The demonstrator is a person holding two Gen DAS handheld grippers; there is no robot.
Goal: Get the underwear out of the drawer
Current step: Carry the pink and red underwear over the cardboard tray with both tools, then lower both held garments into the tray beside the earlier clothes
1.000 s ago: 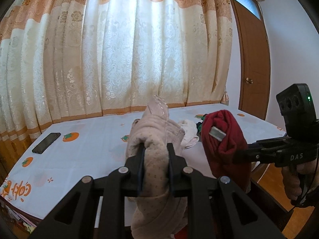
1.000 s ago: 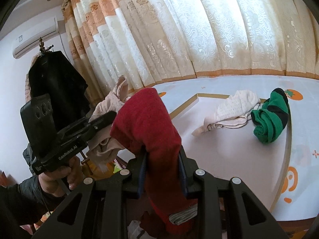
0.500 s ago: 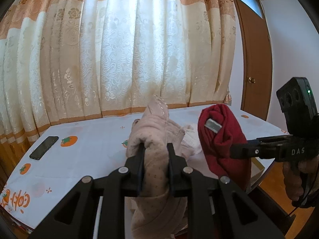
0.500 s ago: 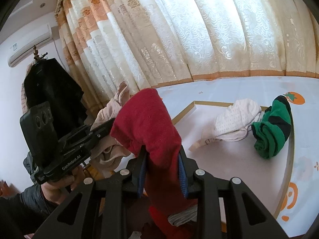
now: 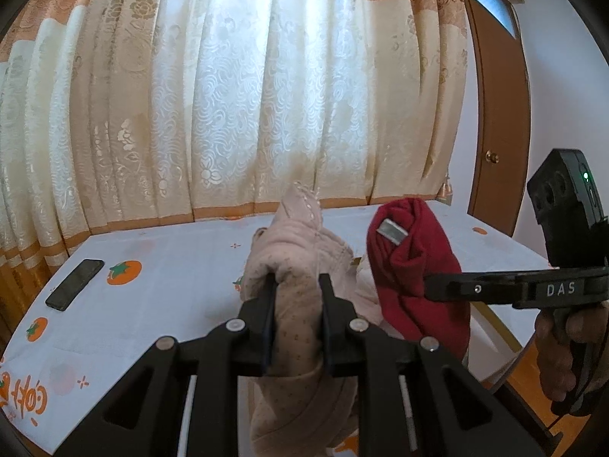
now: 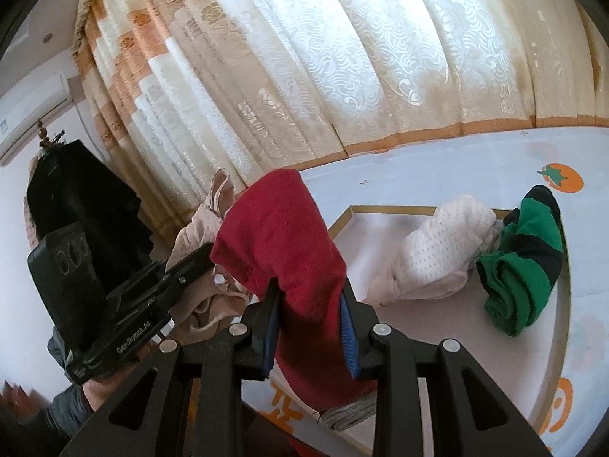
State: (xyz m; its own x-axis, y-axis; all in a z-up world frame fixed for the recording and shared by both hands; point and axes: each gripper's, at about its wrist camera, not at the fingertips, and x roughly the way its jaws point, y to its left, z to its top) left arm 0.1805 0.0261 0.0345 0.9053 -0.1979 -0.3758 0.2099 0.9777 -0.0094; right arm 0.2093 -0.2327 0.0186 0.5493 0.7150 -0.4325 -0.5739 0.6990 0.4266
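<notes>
Underwear fills both of my grips: my left gripper (image 5: 298, 297) is clamped on a pale pink piece (image 5: 300, 251) that bunches above the fingers and hangs below them, and my right gripper (image 6: 310, 306) is clamped on a dark red piece (image 6: 281, 236) folded over its fingers. Both are held up in the air in front of a table (image 5: 171, 266) with a white, orange-printed cloth. Only my left camera shows the dark phone (image 5: 75, 284) lying near the table's left edge, the brown door (image 5: 498, 114), and the grey label on the red piece. Only my right camera shows the wood-rimmed board (image 6: 380, 210) on the table, where a white piece (image 6: 437, 251) and a green and black striped one (image 6: 525, 259) lie side by side.
</notes>
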